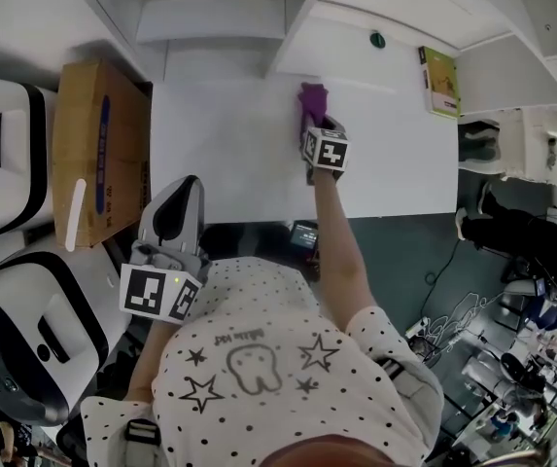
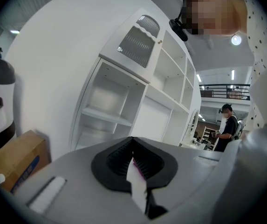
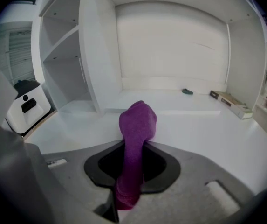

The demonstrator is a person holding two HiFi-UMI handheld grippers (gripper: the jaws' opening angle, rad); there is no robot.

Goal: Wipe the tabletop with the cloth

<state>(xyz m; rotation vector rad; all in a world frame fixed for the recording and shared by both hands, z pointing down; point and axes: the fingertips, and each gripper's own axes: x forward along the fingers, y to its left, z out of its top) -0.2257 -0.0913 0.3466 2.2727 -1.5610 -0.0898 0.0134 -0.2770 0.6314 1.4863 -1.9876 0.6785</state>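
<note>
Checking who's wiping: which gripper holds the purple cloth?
The right gripper, shut on the purple cloth on the tabletop; the left gripper, near the person's body, holds none.

This is a lab or workshop hall, not a home. Bare white shelves (image 3: 63, 55) stand empty behind a plain white table (image 1: 239, 154). A cardboard box (image 1: 98, 159) sits beside two bulky white-and-black machines (image 1: 6, 154). Cables (image 1: 458, 309) trail over the dark floor (image 1: 395, 251), right by a jumble of gear (image 1: 521, 368). Farther back there are strip lights (image 2: 232, 73), a railed gallery (image 2: 229, 91) and a person (image 2: 226, 127) standing in the open hall.
</note>
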